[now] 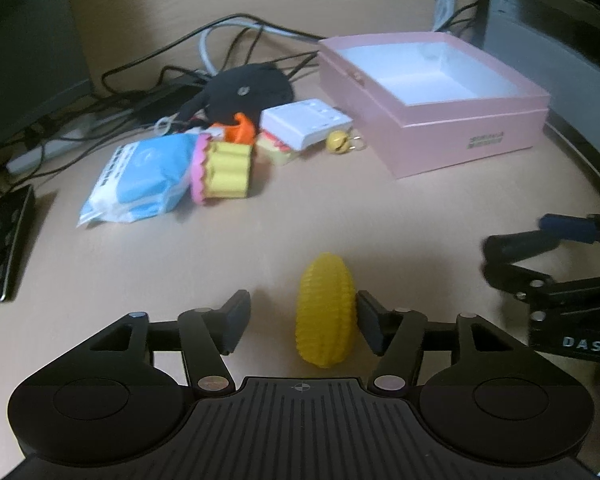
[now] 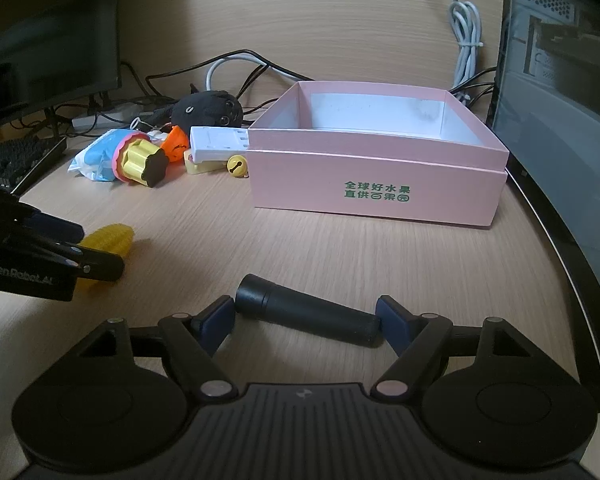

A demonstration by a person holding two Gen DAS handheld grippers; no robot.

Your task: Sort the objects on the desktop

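On desk, pink box (image 2: 376, 176) sat empty; left gripper (image 1: 302, 324) open around yellow corn (image 1: 326, 312), right gripper (image 2: 306, 322) open around black cylinder (image 2: 306, 312); pile (image 1: 220, 152) unsorted.

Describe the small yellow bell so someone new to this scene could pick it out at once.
Start at the pink box on the desk. At its front left corner, under the end of the white plastic case, lies the small yellow bell. It is the only round, shiny piece there, slotted, with a metal ring.
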